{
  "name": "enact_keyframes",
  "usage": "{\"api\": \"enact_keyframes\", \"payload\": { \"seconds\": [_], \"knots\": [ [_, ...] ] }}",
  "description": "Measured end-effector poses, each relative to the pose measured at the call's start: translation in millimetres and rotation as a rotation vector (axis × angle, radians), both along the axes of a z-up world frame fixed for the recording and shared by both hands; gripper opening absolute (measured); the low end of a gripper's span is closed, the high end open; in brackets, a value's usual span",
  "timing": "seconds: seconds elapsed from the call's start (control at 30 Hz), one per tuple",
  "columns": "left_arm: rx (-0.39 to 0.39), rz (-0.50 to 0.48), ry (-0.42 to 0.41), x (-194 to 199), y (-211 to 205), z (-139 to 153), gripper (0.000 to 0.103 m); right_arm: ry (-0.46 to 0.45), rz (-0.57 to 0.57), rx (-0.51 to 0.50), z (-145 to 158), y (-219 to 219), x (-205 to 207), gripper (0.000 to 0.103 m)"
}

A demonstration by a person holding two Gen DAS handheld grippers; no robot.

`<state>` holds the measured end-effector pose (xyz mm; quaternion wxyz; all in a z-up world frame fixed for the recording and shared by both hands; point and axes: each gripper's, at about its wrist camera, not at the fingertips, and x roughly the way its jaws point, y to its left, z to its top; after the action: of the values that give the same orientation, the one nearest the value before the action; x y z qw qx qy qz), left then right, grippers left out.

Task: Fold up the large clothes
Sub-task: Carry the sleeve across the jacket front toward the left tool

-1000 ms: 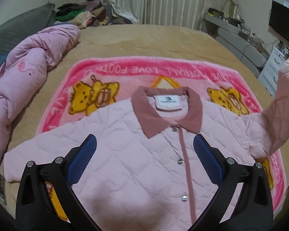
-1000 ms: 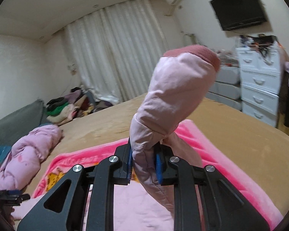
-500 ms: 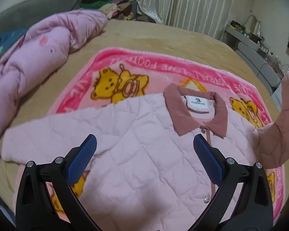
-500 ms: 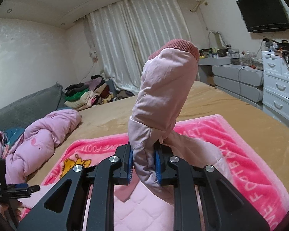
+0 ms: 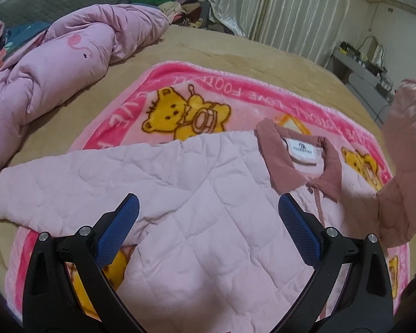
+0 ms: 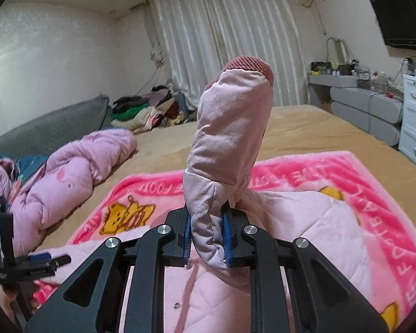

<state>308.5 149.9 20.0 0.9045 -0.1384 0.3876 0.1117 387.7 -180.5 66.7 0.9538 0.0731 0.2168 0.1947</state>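
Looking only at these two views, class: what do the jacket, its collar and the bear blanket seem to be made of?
Jacket: thin padded woven fabric, matte pale pink, judging by the stitched diamond quilting and soft puckers. Collar: a darker dusty-pink cloth, possibly corduroy or knit; the sleeve cuff shows a ribbed texture. Bear blanket: plush fleece, probably synthetic, with a fuzzy nap and printed design.

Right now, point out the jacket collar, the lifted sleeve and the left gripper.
jacket collar [image 5: 274, 155], left wrist view, left collar flap.
lifted sleeve [image 6: 230, 127], right wrist view, mid-sleeve above the pads.
left gripper [image 5: 208, 222], left wrist view, midway between open fingertips.
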Motion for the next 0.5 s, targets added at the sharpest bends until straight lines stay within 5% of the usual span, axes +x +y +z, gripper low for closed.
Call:
{"api": "enact_keyframes", "payload": {
  "seconds": [0.5],
  "knots": [
    [-0.221,-0.048,-0.017,3,33,-44,0.094,0.141,0.123,-0.137,-100,127,4,0.017]
  ]
}}
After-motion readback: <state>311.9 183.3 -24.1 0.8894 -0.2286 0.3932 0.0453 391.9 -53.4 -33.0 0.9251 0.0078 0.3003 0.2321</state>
